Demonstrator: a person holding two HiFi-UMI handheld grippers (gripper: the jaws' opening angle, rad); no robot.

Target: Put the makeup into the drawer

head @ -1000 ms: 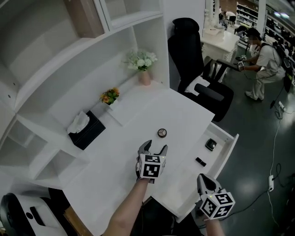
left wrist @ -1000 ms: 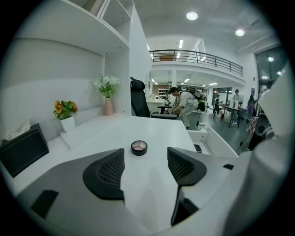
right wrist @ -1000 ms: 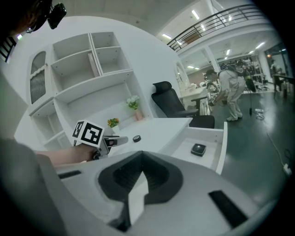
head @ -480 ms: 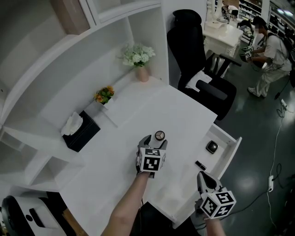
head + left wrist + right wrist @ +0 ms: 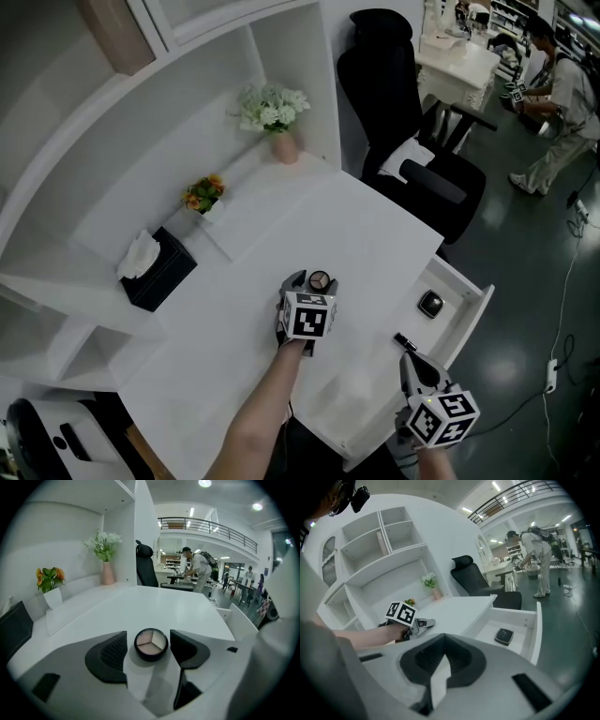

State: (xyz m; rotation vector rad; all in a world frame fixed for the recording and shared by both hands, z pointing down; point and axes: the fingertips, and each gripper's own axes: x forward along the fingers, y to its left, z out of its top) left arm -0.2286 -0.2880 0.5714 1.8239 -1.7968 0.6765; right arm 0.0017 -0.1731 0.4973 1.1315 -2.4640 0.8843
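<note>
The round makeup compact (image 5: pixel 151 643) lay on the white desk (image 5: pixel 375 234); 1 second before it had sat clear ahead of the left gripper (image 5: pixel 316 280), and now it stood between that gripper's 2 jaws. So the reach looked done, with the squeeze, lift and carry to the open drawer (image 5: pixel 472 314) at the desk's right still to come. Those jaws were spread wide, 1 pad on either side of the compact and probably not yet touching it, while the right gripper (image 5: pixel 443 641), low beside the drawer, had its jaws pressed together on nothing.
</note>
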